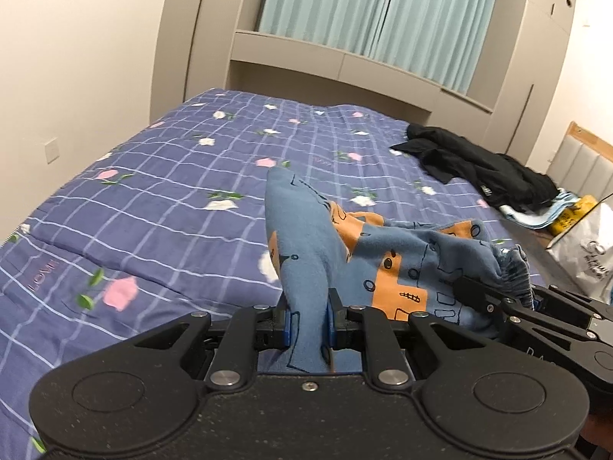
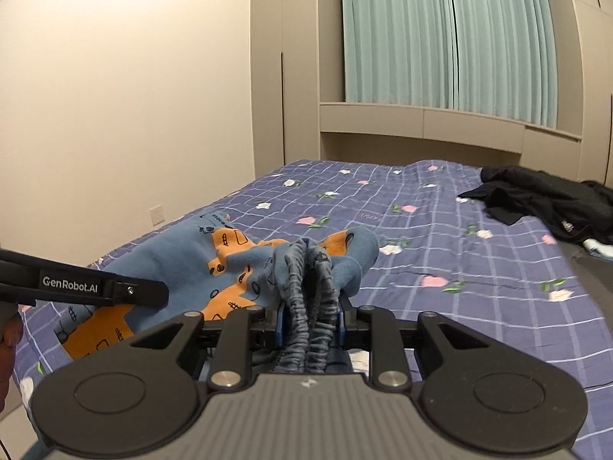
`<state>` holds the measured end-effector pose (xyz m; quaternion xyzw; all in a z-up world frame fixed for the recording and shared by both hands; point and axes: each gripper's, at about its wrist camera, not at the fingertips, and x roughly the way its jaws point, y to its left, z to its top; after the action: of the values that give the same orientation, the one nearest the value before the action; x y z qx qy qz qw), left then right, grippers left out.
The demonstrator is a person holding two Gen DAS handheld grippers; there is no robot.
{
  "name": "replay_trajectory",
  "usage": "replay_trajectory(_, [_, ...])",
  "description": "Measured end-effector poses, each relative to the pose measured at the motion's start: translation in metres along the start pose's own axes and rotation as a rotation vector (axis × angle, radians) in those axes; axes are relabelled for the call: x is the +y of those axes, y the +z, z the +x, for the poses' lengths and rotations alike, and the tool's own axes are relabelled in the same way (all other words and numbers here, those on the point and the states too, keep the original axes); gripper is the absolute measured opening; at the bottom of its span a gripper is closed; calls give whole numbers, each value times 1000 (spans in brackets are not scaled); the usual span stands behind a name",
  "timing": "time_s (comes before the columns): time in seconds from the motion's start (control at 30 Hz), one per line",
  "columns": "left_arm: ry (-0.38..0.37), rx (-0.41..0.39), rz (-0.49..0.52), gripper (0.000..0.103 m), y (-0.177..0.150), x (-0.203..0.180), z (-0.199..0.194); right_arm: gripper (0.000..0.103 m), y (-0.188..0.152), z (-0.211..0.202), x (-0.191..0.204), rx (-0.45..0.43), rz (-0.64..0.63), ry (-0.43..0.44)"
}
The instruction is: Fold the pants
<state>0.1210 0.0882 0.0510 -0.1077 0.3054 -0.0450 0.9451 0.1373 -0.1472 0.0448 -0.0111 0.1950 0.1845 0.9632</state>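
Pants (image 1: pixel 306 230) showing mid-blue, carrying orange patches and dark outline drawings; waistband (image 2: pixel 310 287) looking grey-blue. Bedspread (image 1: pixel 161 191) wearing purple-blue, white grid lines crossing, pink and white flowers with green leaves dotting. Curtains (image 2: pixel 452 38) hanging pale teal. Clothes pile (image 1: pixel 482 168) lying black. Cupboards (image 1: pixel 214 30) showing beige. Wall (image 2: pixel 134 96) reading cream.

Pants (image 1: pixel 306 237) held above the bed (image 1: pixel 172 176), dark garment (image 1: pixel 479 165) lain at the far right, curtain (image 1: pixel 383 7) hung behind
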Motion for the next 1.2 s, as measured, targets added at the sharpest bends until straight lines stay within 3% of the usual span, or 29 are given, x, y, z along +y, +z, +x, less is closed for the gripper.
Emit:
replay_trajectory(0.5, [36,64,22,17,17,42,76,27,-5,97,14,83,51,5])
replay_trajectory(1.2, [16,147,-11,18,5,53,118,29,-27,130,4,165,115,-50])
